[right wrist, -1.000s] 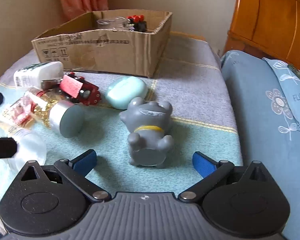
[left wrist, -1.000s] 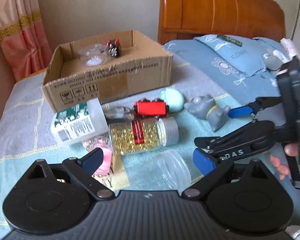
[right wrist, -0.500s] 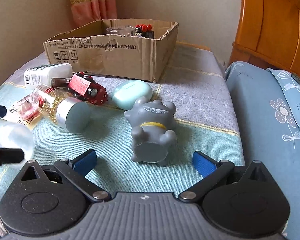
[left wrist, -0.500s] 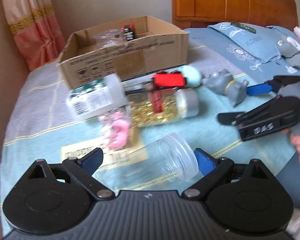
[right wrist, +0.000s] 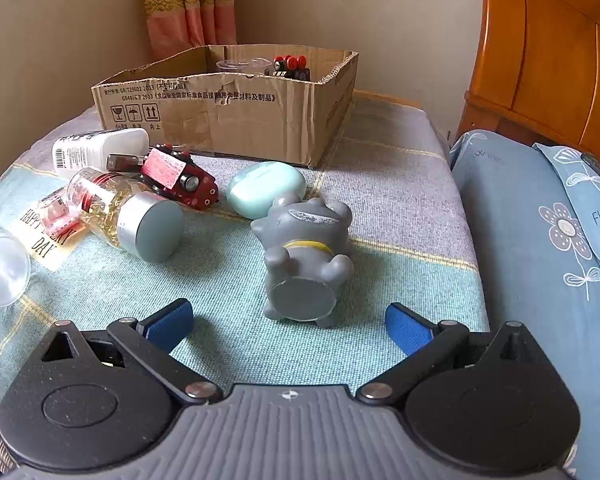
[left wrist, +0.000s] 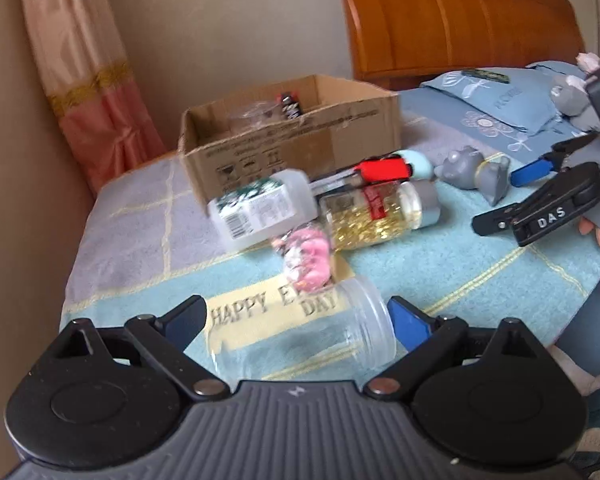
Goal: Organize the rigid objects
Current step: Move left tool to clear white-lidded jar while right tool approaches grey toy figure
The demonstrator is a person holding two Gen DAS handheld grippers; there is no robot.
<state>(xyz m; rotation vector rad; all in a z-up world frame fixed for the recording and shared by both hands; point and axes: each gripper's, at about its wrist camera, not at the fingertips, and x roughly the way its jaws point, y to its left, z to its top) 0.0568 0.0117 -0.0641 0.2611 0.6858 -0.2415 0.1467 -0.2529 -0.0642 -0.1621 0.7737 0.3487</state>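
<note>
My left gripper (left wrist: pixel 296 320) is shut on a clear empty jar (left wrist: pixel 300 344), held sideways and end to end between the blue pads, just above a "HAPPY EVERY DAY" card (left wrist: pixel 252 308). In the right wrist view the same jar (right wrist: pixel 0 268) shows at the far left edge. My right gripper (right wrist: pixel 288 322) stands open over the bed. A grey cat figure (right wrist: pixel 304 256) lies just ahead of its fingers, untouched. Behind, a cardboard box (left wrist: pixel 292 148) holds a clear cup and a small red-and-black toy (right wrist: pixel 290 66).
On the bedspread lie a jar of gold beads with a grey cap (right wrist: pixel 132 216), a white bottle (left wrist: pixel 260 208), a red toy car (right wrist: pixel 176 172), a mint-green case (right wrist: pixel 266 188) and a pink packet (left wrist: pixel 308 256). A blue pillow (right wrist: pixel 540 220) and a wooden headboard (right wrist: pixel 552 60) stand at the right.
My left gripper has carried the clear jar sideways and a little down, so it now hangs over the card. The right gripper has hardly moved and stays open.
</note>
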